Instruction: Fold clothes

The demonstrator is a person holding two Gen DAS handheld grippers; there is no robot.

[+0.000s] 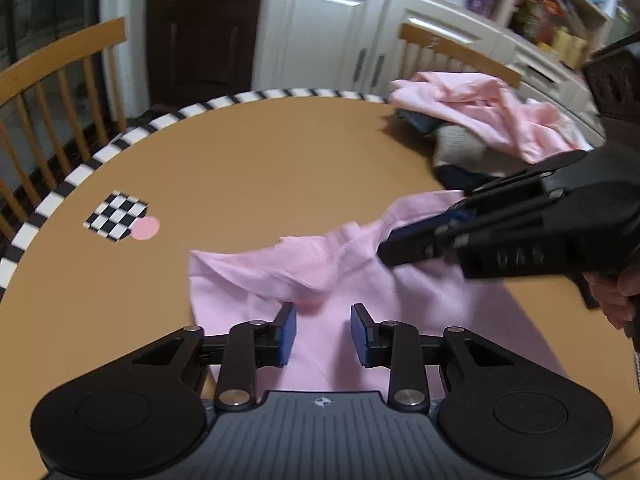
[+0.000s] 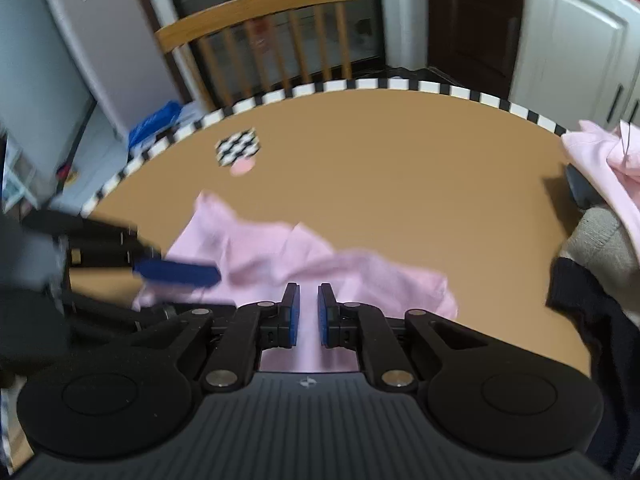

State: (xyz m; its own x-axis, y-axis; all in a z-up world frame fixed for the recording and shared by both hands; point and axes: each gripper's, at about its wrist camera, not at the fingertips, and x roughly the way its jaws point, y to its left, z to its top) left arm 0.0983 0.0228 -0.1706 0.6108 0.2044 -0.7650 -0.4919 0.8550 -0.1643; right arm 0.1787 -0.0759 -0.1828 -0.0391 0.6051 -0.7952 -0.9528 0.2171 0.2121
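The left claw (image 1: 323,334) is being held apart, gripping nothing, over the pink garment (image 1: 280,280) spread on the near counter (image 1: 256,160). The right claw (image 2: 308,316) is being held narrow, empty, above it. A clothes pile (image 1: 480,128) is lying far right; chairs (image 2: 256,40) and cabinets (image 1: 320,28) are seen beyond.

Black left tool (image 1: 323,330), blue pads (image 1: 289,334), silver screws.

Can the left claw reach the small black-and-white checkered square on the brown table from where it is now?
Probably yes. The left claw hangs over the crumpled light pink garment, and only bare round brown table lies between it and the checkered square. Nothing blocks that path.
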